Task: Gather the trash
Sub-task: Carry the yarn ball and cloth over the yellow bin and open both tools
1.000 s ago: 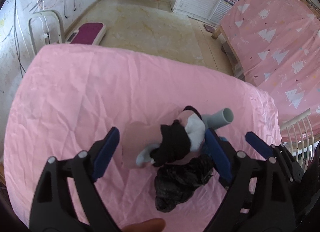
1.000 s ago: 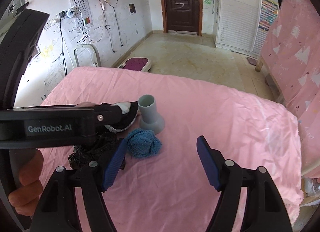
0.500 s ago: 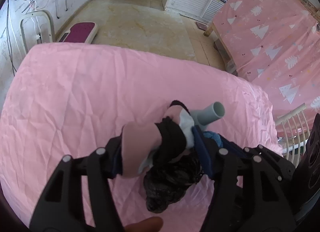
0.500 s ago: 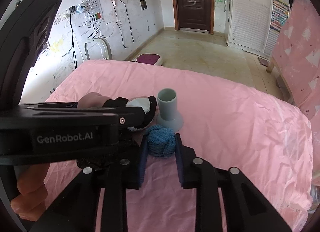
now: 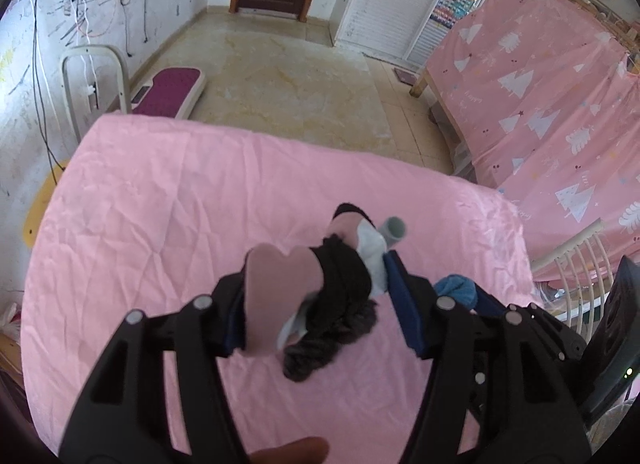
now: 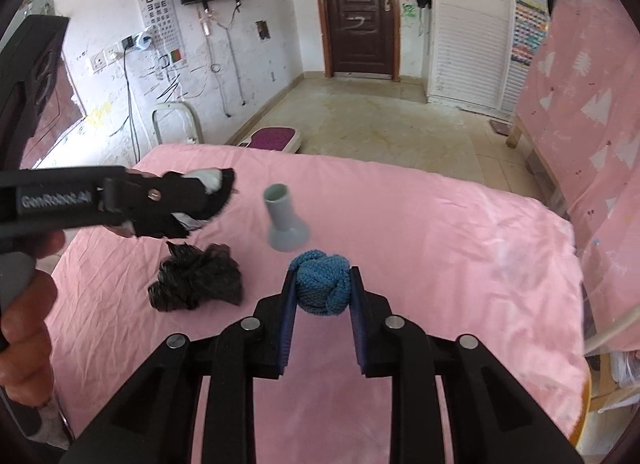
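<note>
Trash items off pink bed (image 6: 440, 224) now: left tool (image 5: 320, 296) has just closed on slipper bundle (image 5: 340, 280), right tool (image 6: 322, 296) on blue knit ball (image 6: 322, 284). Black bag (image 6: 196, 284) left of ball, grey funnel (image 6: 284, 224) behind it, both uncollected.

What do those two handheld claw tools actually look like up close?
Both are matte black plastic. The right claw has two angular, cut-out black arms with round silver rivets, ending in flat dark blue pads. The left claw is built the same; seen side-on its body carries grey "GenRobot.AI" lettering. No cables or sleeves show.
</note>
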Demonstrator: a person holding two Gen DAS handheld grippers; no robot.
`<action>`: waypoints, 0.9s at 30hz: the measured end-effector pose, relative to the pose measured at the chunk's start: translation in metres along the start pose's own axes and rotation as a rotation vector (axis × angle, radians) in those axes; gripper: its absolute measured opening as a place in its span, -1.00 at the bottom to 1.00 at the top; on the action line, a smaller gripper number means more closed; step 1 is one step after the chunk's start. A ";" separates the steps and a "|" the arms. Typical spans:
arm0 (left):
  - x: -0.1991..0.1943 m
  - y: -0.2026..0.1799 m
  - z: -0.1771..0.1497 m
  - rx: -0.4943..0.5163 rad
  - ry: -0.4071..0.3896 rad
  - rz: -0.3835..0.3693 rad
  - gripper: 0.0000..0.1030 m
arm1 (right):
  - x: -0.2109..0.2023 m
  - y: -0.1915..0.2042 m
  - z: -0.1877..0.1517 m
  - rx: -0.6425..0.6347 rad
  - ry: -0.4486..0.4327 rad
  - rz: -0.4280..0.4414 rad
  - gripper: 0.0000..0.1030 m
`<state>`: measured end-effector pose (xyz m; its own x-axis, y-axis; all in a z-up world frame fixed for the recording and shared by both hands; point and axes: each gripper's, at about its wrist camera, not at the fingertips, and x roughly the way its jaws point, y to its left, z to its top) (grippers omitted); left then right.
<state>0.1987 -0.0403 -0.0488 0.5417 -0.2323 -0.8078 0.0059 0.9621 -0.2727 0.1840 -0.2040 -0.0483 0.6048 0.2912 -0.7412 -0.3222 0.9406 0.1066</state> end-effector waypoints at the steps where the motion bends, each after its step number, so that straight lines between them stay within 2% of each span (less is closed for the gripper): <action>1: -0.005 -0.007 -0.002 0.009 -0.005 0.000 0.14 | -0.004 -0.005 -0.002 0.008 -0.004 -0.007 -0.72; 11: -0.026 -0.074 -0.016 0.109 -0.040 -0.011 0.14 | -0.055 -0.059 -0.034 0.082 -0.075 -0.064 -0.72; 27: -0.003 -0.191 -0.047 0.263 0.002 -0.029 0.14 | -0.102 -0.167 -0.094 0.224 -0.124 -0.163 -0.72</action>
<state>0.1564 -0.2302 -0.0190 0.5364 -0.2606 -0.8027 0.2395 0.9590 -0.1512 0.1077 -0.4067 -0.0526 0.7238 0.1397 -0.6757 -0.0537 0.9877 0.1467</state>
